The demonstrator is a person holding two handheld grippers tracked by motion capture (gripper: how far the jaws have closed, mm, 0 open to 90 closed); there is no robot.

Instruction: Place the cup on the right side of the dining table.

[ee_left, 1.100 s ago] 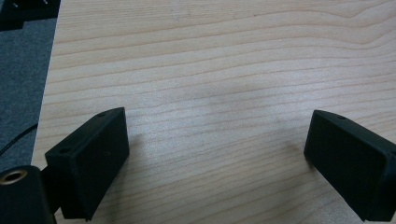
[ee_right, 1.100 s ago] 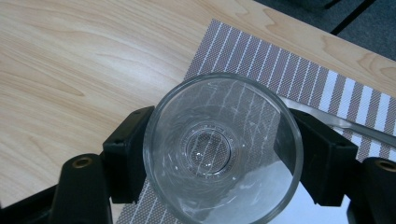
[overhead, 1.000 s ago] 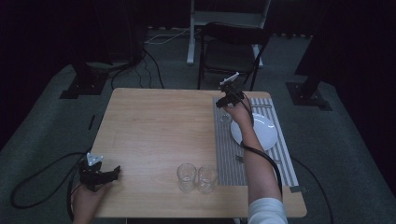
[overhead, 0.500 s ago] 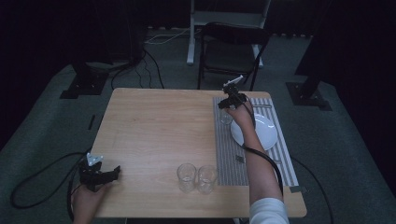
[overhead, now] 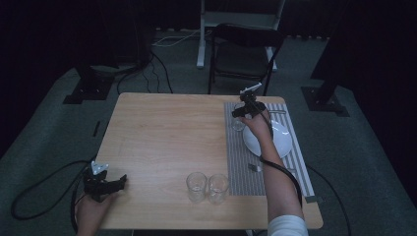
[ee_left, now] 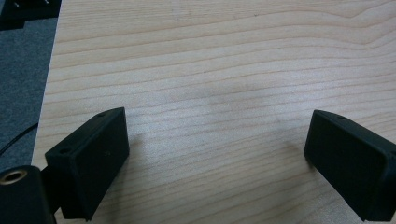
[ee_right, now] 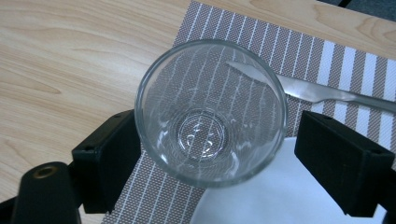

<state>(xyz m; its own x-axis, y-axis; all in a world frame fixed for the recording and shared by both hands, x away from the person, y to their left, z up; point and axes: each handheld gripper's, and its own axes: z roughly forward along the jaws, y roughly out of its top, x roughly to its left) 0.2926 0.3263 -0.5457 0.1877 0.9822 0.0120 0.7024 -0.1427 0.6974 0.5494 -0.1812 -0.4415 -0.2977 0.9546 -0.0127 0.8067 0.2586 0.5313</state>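
A clear empty glass (ee_right: 210, 116) stands upright on the striped placemat (ee_right: 299, 51), by the far left corner of the mat (overhead: 236, 157) in the high view. My right gripper (ee_right: 219, 140) sits over the glass (overhead: 238, 123) from above. Its jaws have just been opening and now stand on either side of the glass, with a gap at the right jaw. My left gripper (overhead: 115, 183) rests at the table's near left corner. In its own view the left gripper (ee_left: 215, 140) is open over bare wood, with nothing between the jaws.
A white plate (overhead: 278, 140) lies on the mat beside the glass, a knife (ee_right: 327, 93) beyond it and a fork (overhead: 255, 168) nearer me. Two more glasses (overhead: 196, 187) (overhead: 218, 188) stand at the front edge. A chair (overhead: 243, 54) is behind the table.
The right gripper's jaws have parted from the glass, which stays standing on the mat. The right hand shifted only slightly. The left hand has not moved.
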